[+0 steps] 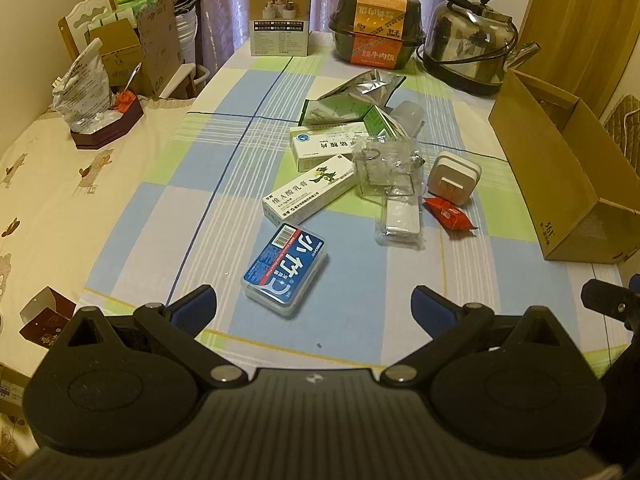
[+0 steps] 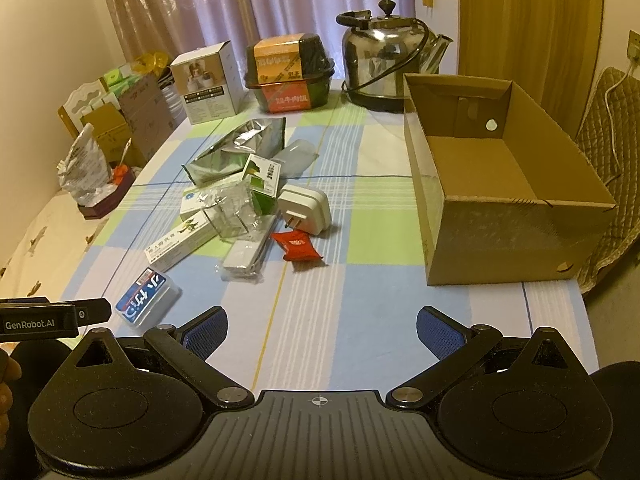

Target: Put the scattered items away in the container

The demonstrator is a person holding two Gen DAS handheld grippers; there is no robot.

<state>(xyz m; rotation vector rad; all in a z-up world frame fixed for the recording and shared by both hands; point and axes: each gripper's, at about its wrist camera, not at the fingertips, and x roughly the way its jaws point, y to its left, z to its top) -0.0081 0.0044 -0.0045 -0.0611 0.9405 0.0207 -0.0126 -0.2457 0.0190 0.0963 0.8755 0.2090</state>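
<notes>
A pile of small items lies mid-table: a blue floss case [image 1: 286,268] [image 2: 147,301] nearest me, a long white ointment box [image 1: 310,192] [image 2: 180,245], a white plug adapter [image 1: 454,177] [image 2: 305,208], a red snack packet [image 1: 449,213] [image 2: 299,245], a clear-wrapped white block [image 1: 400,220] [image 2: 242,260], a silver foil pouch [image 1: 356,96] [image 2: 240,148]. The open cardboard box [image 2: 500,184] [image 1: 560,164] stands empty at the right. My left gripper [image 1: 314,304] is open just short of the floss case. My right gripper [image 2: 322,330] is open over bare cloth.
At the far end of the checked tablecloth [image 2: 360,300] stand a steel kettle [image 2: 386,56] [image 1: 472,48], a black and orange meal tub [image 2: 290,72], and a white carton [image 2: 208,82]. A bag in a dark tray [image 1: 90,96] sits left. The left gripper's body [image 2: 48,318] shows beside the right.
</notes>
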